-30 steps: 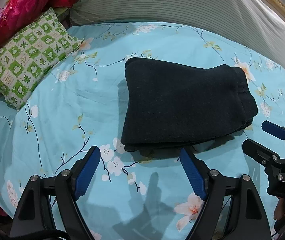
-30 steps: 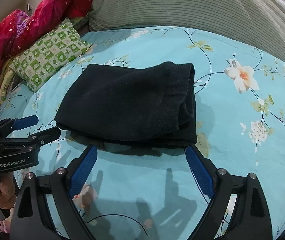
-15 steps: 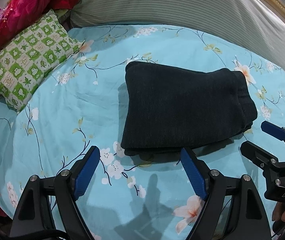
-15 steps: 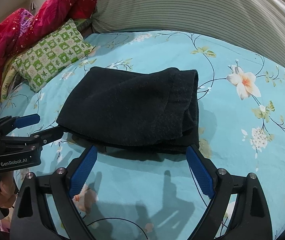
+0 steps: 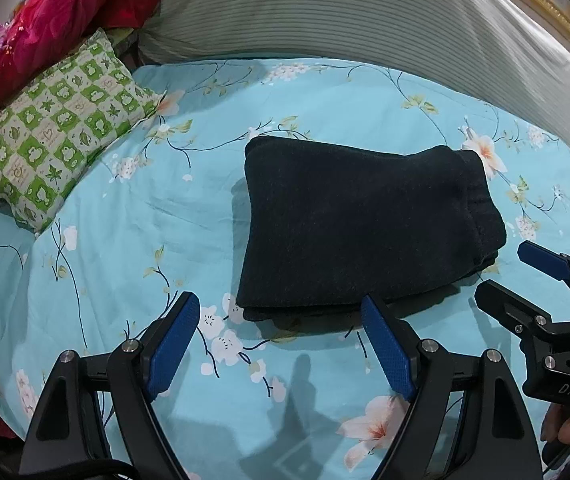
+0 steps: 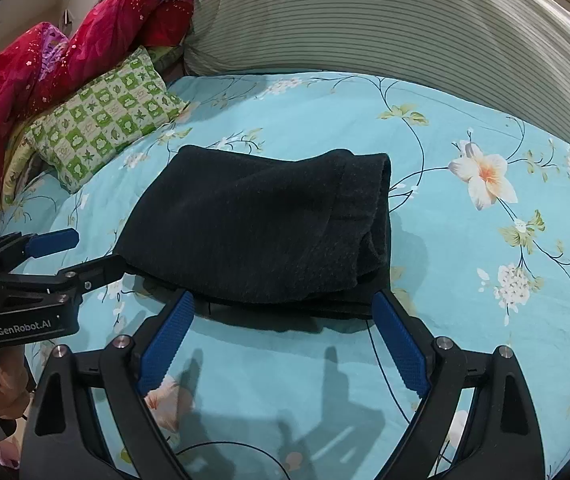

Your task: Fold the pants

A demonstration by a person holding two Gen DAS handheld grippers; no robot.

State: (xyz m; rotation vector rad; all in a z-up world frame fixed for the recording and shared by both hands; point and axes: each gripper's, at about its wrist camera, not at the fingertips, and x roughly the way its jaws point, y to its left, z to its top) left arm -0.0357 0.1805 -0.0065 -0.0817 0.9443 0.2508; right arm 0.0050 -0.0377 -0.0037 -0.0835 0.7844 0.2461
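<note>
The black pants (image 5: pixel 361 224) lie folded into a compact rectangle on the turquoise floral bedsheet (image 5: pixel 133 240); they also show in the right wrist view (image 6: pixel 261 232). My left gripper (image 5: pixel 277 320) is open and empty, just short of the pants' near edge. My right gripper (image 6: pixel 281 316) is open and empty, at the pants' near edge. The right gripper shows at the right of the left wrist view (image 5: pixel 501 268). The left gripper shows at the left of the right wrist view (image 6: pixel 93 252), beside the pants' left corner.
A green checked pillow (image 5: pixel 49 128) lies at the left. A red blanket (image 6: pixel 45 56) is piled behind it. A large striped grey bolster (image 5: pixel 365 20) runs along the far side of the bed.
Both grippers have drawn back and risen slightly from the folded pants, which sit a little farther away in both views. The pants have not moved.
</note>
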